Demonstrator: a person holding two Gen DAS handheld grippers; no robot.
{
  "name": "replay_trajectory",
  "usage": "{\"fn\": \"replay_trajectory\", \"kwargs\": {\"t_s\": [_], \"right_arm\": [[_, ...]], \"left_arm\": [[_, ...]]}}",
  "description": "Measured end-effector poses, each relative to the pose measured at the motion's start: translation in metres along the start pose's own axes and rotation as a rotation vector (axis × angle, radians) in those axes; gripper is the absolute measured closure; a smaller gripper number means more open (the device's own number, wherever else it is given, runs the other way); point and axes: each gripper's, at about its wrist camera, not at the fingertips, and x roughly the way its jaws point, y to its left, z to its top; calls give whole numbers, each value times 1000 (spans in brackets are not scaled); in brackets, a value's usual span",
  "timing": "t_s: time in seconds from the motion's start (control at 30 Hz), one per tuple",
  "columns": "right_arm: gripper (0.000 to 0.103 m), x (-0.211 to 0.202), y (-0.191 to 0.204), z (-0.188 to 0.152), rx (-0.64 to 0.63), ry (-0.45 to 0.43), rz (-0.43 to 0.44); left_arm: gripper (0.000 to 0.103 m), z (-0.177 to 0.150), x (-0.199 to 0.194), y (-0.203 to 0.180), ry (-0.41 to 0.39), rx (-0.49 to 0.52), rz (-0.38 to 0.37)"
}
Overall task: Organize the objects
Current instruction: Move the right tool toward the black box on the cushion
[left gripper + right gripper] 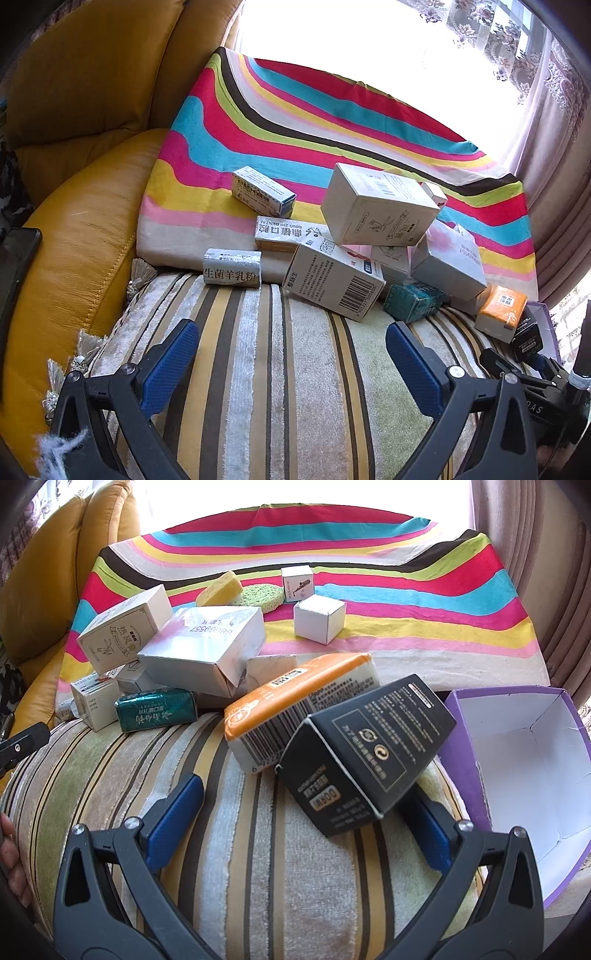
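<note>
Currently, largest first: open purple cardboard bin w/ white inside (517,746) sits at R edge of striped velvet cushion (258,849), nothing in it. Black rectangular carton w/ gold print (365,753) lies tilted just beside bin, leaning on orange-and-white pack (295,701). R gripper (306,812) jaws wide, straddling carton's near end; contact w/ R pad prob. but hidden. L gripper (291,362) wide, holding nothing, short of pile. Suggest: square up on carton's narrow sides, close, lift clear of orange pack, then swing R into bin.
</note>
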Motion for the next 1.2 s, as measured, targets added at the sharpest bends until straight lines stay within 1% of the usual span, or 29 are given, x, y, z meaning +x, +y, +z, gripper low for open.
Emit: {"fn": "replay_trajectory", "kwargs": {"t_s": [0.1,0.23,0.33,0.4,0.5,0.6,0.63,0.83,0.93,0.97,1.03,1.1,1.2], "right_arm": [[0,-2,-8,2,14,19,57],[0,-5,-12,1,21,19,97],[0,-13,-15,-1,34,-21,113],[0,-18,-17,-1,37,-50,121],[0,-27,-17,3,29,-85,84],[0,-33,-15,6,12,-111,84],[0,-33,-16,8,9,-111,86],[0,-29,-24,10,47,-94,100],[0,-25,-28,10,61,-83,118],[0,-24,-29,11,68,-77,128],[0,-21,-34,12,88,-67,146],[0,-20,-39,13,109,-65,168],[0,-21,-47,15,152,-70,199]], "left_arm": [[5,6,-1,-3,-22,22,-49],[6,18,6,-14,-36,60,-69],[6,33,5,-22,-73,72,-101],[5,44,8,-27,-90,54,-114],[4,56,16,-37,-93,13,-142],[0,65,25,-55,-93,1,-127],[0,67,29,-61,-91,-3,-111],[0,81,51,-84,-78,-32,18],[0,82,69,-85,-36,-38,81],[0,82,75,-83,-20,-50,81],[0,81,85,-83,7,-41,90],[0,78,89,-80,18,-42,89],[0,78,94,-74,25,-50,66]]}}
